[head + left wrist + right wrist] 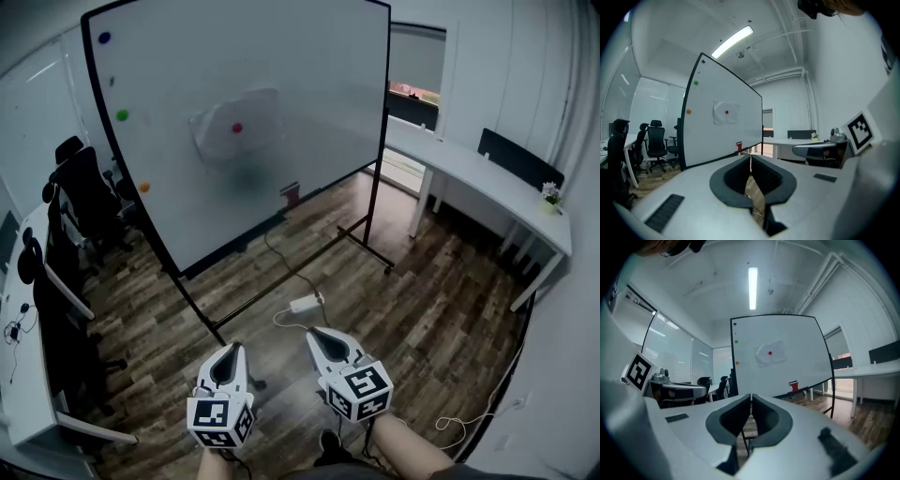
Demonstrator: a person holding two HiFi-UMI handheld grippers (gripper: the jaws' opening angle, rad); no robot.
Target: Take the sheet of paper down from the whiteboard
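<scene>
As the head view looked down at the wood floor [441, 309], the left tool [233, 348] and the right tool [313, 334] sat side by side at the bottom, both pointing at the whiteboard [309, 84]. The board stood on its rolling frame, well apart from the tools. The sheet of paper [214, 133] was up on the middle of the board, held there by a red magnet [237, 127]. A blue magnet [104, 38], a green magnet [122, 115] and an orange magnet [143, 187] ran down the left side of the board. Black chairs [86, 192] stood on the left, and a long white worktop [487, 178] ran along the right wall.

In the left gripper view, the left tool [750, 158] was clenched, its jaws pressed together and empty. The paper [723, 115] hung on the whiteboard [717, 140] far ahead.

In the right gripper view, the right tool [751, 397] was clenched too, jaws touching and empty. The paper [774, 357] and its red magnet [769, 352] showed on the whiteboard [801, 366] straight ahead, far off.
</scene>
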